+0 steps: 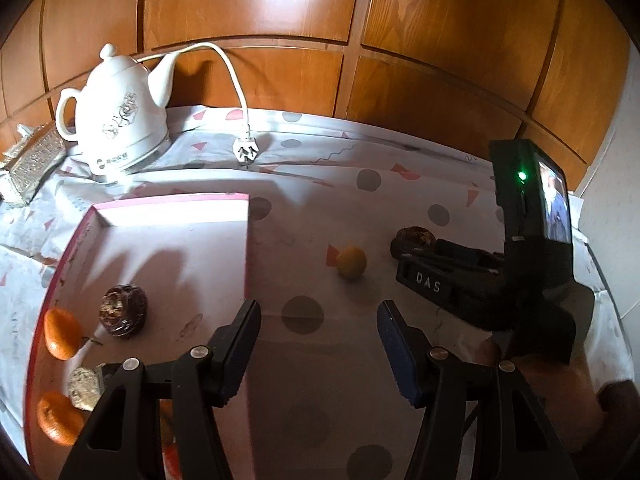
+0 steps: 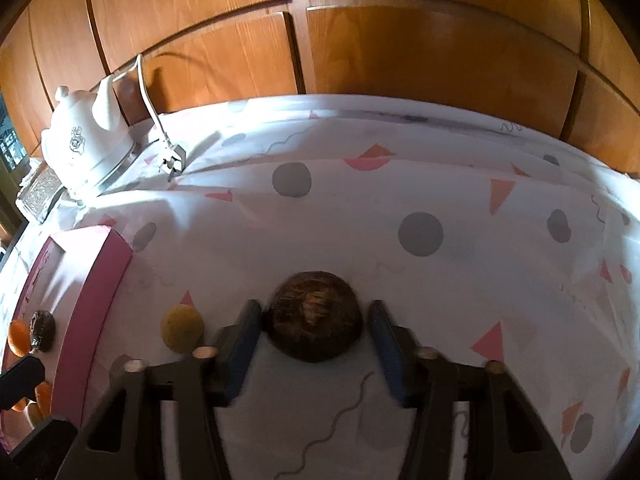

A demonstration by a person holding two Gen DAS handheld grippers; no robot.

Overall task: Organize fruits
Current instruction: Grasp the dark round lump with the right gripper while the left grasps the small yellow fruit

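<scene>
A: Where was the right gripper (image 2: 314, 334)?

B: Lower center of the right wrist view, jaws apart, w/ the brown fruit (image 2: 315, 316) sitting between the fingers on the tablecloth (image 2: 420, 184). Left pad looked right at the fruit's edge, right pad just beside it; couldn't tell if either truly touched.

A: And the yellow one?

B: The small yellow fruit (image 2: 182, 328) lay just left of that gripper's left finger. In the left wrist view it sat mid-frame (image 1: 351, 262), between the pink box (image 1: 246, 240) and the right gripper's black body (image 1: 460, 280).

A: Left gripper?

B: The left gripper (image 1: 318, 344) was at bottom center of its own view, fingers wide apart w/ nothing between them, over the cloth just right of the box.

A: What was in the box?

B: Lower left of the frame: 2 oranges (image 1: 62, 334), 1 dark brown fruit (image 1: 123, 311), and a pale lumpy item (image 1: 83, 388) I couldn't identify.

A: Anything else?

B: A white kettle (image 1: 120, 120) at upper left w/ its plug (image 1: 245, 151) lying on the cloth, against a wood panel wall (image 1: 360, 20).
</scene>
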